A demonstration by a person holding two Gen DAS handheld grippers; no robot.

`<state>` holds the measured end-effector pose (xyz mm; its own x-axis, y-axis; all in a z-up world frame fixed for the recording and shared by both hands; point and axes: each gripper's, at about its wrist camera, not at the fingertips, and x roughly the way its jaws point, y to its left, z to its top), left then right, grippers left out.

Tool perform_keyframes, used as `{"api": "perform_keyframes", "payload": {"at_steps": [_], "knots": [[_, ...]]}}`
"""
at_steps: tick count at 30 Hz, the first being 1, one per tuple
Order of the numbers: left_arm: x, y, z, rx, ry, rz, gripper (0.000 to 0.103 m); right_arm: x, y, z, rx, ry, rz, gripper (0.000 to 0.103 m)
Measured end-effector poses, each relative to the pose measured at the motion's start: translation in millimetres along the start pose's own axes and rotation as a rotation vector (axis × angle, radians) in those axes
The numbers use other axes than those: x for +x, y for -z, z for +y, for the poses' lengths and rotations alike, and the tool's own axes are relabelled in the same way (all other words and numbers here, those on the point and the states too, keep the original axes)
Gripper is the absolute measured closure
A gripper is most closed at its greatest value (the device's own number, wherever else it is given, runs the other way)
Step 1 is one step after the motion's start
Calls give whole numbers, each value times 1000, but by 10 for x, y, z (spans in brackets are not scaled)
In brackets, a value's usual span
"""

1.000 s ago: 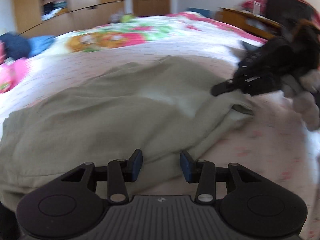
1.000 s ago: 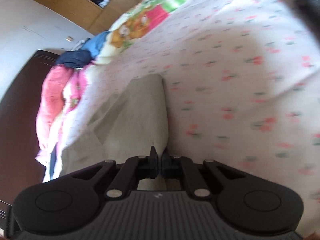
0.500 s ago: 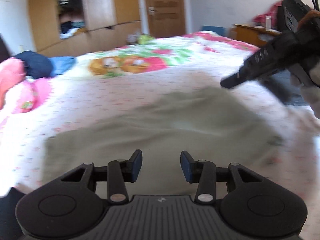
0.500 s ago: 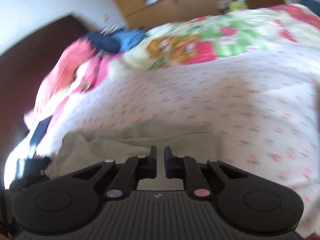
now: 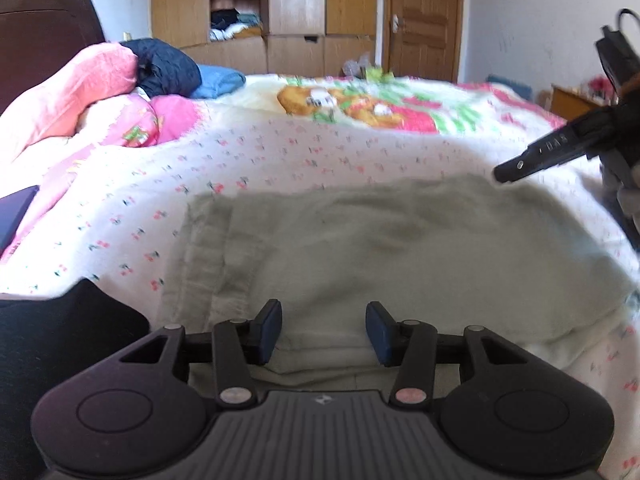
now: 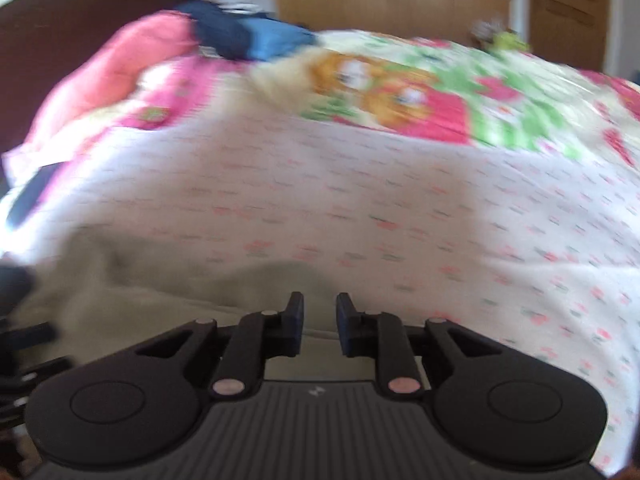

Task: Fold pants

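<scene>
We see the left gripper gaping wide with nothing between its pads, its jaws having just been opening. The right gripper (blurred) has also just been parting, narrowly, empty. Beyond lie the pale green pants, flat on the floral bedsheet.

Bright daylight; right wrist view motion-blurred, fisheye-warped.

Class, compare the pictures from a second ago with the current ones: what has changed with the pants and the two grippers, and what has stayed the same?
The right gripper, shut on a fold of the pants a second ago, has let go; its jaws have just been opening, nothing between them. It lifted clear. The pants, then rumpled, now lie flatter, folded over. The left gripper has opened a little wider, still empty. The bed sheet and pillows are unchanged.
</scene>
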<state>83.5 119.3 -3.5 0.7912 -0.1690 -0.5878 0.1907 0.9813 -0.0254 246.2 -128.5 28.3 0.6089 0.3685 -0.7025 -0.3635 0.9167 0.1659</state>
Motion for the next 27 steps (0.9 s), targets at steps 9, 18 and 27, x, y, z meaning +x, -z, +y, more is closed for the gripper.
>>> {"api": "perform_keyframes", "payload": {"at_steps": [9,18,27], "knots": [[15,155,34,-6,-39,46,42,797,-163,1186,-72,-341,113,77],[-131,175,103,-60,-31,-13,42,1013,-265,1550,-126,-331,91,96],[-252,174,79,-72,-51,-85,42,754,-370,1747,-221,-356,-1,99]]}}
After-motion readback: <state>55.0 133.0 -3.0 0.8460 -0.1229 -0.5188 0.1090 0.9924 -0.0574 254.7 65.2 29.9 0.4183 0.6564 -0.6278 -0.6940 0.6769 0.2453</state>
